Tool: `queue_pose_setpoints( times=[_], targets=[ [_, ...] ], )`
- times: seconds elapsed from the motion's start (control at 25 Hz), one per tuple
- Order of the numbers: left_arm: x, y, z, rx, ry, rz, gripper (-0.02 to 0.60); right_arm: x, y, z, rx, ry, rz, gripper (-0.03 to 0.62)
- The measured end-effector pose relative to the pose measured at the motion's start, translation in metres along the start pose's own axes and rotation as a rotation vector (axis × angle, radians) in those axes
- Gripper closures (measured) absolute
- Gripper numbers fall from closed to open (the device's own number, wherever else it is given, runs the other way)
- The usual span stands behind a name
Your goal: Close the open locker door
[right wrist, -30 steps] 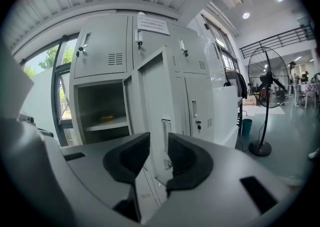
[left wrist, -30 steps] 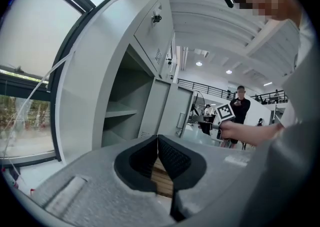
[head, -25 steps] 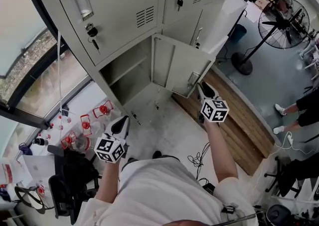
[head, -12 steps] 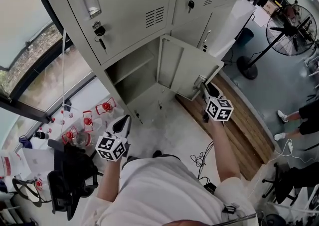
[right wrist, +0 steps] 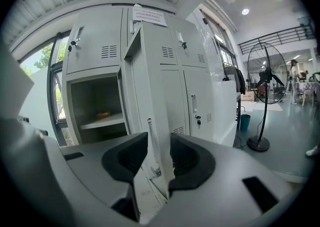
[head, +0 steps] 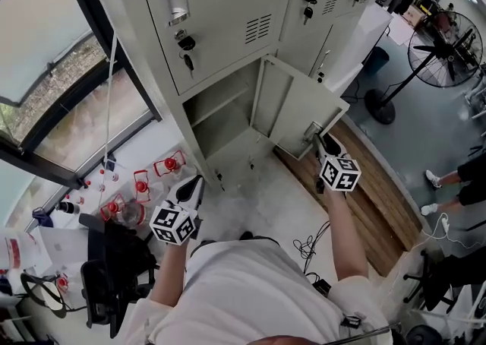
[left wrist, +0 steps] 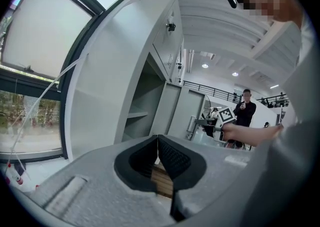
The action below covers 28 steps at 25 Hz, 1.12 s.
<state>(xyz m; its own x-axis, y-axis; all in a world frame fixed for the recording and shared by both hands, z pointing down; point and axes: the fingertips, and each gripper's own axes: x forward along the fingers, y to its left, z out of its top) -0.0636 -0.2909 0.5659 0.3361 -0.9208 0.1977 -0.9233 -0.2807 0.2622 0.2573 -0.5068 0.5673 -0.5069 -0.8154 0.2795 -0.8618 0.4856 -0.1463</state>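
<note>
Locker door [head: 300, 112] hangs open at two o'clock in the head view; it is thin, stiff sheet metal, and I judge it light on its hinges. My right claw [head: 323, 142] stands wide astride its free edge, not pinching it, which looks the best place to push. My left claw [head: 191, 188], closed and empty, waits at eight o'clock.

No lettering can be read anywhere in these views. A white paper notice [right wrist: 149, 17] stuck high on the front of the grey lockers [right wrist: 195, 71] carries a few lines of print, but they are too small and blurred to make out.
</note>
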Motion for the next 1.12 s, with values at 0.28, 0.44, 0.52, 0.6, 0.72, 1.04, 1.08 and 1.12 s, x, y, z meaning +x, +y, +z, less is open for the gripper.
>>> queue_pose_setpoints(
  times=[0.28,0.44,0.52,0.6,0.72,1.04,1.08,1.12],
  targets=[
    [-0.028,0.009,0.002,0.011,0.009,-0.025,0.566,-0.021,0.034,-0.011,0.016,0.004,-0.013,0.467],
    [-0.044,0.011,0.001,0.012,0.013,-0.031,0.566,-0.034,0.061,-0.018,0.025,-0.001,-0.001,0.468],
    [-0.051,0.013,0.000,0.012,0.013,-0.033,0.566,-0.038,0.076,-0.021,0.019,-0.002,0.010,0.468],
    [-0.058,0.014,-0.002,0.011,0.014,-0.032,0.566,-0.040,0.089,-0.024,0.015,-0.002,0.023,0.468],
    [-0.069,0.017,-0.005,0.009,0.015,-0.027,0.566,-0.042,0.109,-0.025,0.011,-0.002,0.046,0.468],
    [-0.097,0.022,-0.008,0.000,0.003,-0.002,0.566,-0.043,0.160,-0.029,0.002,-0.002,0.118,0.469],
    [-0.100,0.025,-0.008,-0.001,0.002,0.004,0.566,-0.042,0.167,-0.030,0.001,-0.003,0.132,0.469],
    [-0.104,0.027,-0.009,-0.004,0.001,0.011,0.566,-0.041,0.175,-0.031,-0.001,-0.003,0.144,0.469]
  ],
)
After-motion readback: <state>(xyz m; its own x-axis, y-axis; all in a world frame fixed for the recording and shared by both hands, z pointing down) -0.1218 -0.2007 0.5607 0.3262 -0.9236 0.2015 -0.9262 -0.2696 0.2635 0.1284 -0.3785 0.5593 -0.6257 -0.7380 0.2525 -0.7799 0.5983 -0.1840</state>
